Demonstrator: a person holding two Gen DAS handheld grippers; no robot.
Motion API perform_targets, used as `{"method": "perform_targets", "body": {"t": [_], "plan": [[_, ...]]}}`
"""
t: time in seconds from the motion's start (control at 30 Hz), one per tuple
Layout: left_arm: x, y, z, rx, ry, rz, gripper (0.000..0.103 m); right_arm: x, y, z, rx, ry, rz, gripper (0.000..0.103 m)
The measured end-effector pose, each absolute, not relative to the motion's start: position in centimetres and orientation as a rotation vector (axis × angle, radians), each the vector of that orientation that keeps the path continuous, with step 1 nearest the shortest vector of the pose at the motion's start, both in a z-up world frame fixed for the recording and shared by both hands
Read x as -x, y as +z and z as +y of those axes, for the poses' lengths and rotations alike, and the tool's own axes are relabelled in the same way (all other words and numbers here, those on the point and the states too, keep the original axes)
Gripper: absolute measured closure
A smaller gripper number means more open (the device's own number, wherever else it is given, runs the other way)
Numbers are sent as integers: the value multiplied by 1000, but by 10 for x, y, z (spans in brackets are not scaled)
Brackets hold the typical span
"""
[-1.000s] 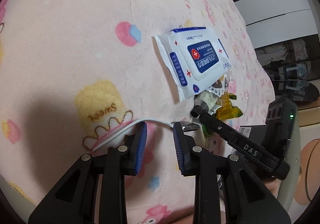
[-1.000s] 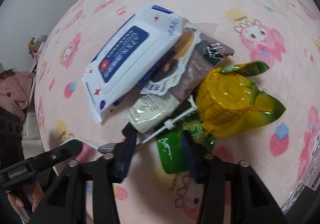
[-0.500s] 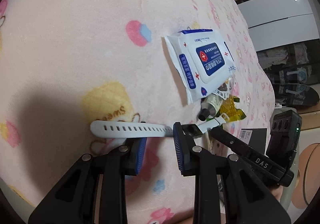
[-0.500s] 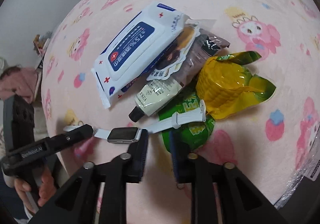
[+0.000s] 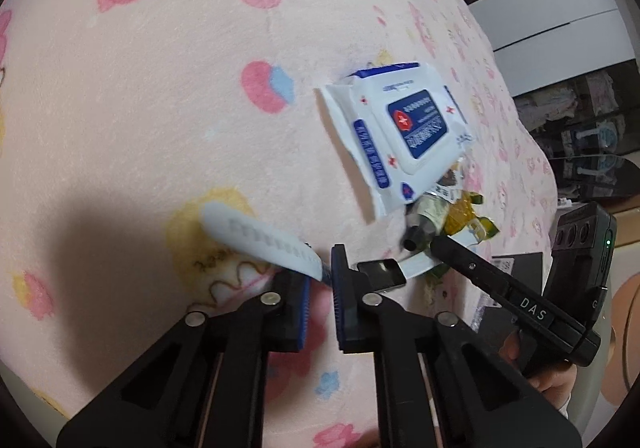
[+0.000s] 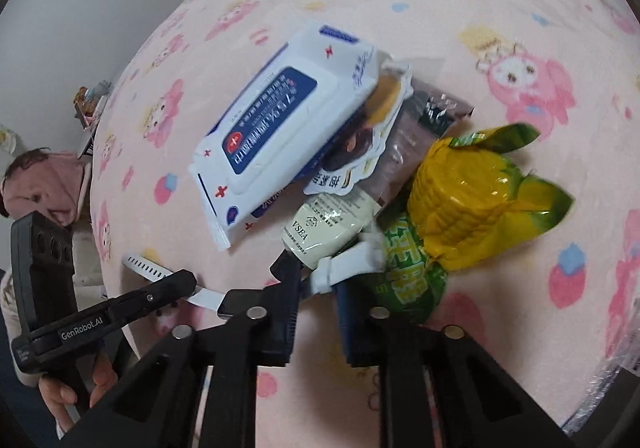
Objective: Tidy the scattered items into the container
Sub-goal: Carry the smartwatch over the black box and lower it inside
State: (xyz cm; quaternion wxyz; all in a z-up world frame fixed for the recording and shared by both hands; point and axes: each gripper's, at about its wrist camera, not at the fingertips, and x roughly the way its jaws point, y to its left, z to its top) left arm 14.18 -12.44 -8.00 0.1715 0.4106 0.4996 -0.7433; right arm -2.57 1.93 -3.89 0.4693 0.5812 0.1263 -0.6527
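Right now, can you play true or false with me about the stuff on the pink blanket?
1. Both grippers pinch the white watch: left gripper one strap, right gripper the other. True.
2. The wipes pack is green. False: white and blue.
3. The yellow corn packet lies on the pink blanket. True.
4. The cream tube stands upright. False: it lies flat.

You've open pink blanket [image 5: 160, 107] to the left and beyond the wipes pack [image 6: 276, 127]. W/ the tube [image 6: 332, 228], corn packet [image 6: 472, 199] and green packet [image 6: 408, 272], it crowds the right tool's [image 6: 316, 312] front; free blanket far right.
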Motion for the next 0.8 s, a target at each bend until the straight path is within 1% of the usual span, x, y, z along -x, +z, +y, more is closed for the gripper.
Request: {"method": "perform_targets", "body": {"t": [0.03,0.1,0.2,0.37,0.43,0.57,0.8], "plan": [[-142,-76,-123,-1163,-2127,1408,98,24,-33,21,-1402,-1610,320,94],[-142,-65,-119,-1157,-2163,1394,98,19,-21,26,-1363,-1620,334,95],[-140,-43,-110,-1148,-2231,1372,98,15,2,46,-1299,-1641,351,95],[-132,4,-89,-1132,-2390,1310,98,11,38,80,-1214,-1696,325,95],[-126,23,-78,-1134,-2454,1282,98,12,60,112,-1176,-1734,304,95],[-98,61,-38,-1179,-2589,1246,98,15,91,139,-1120,-1813,267,95],[-25,96,64,-1380,-2756,1144,98,34,134,259,-1086,-1991,251,95]]}}
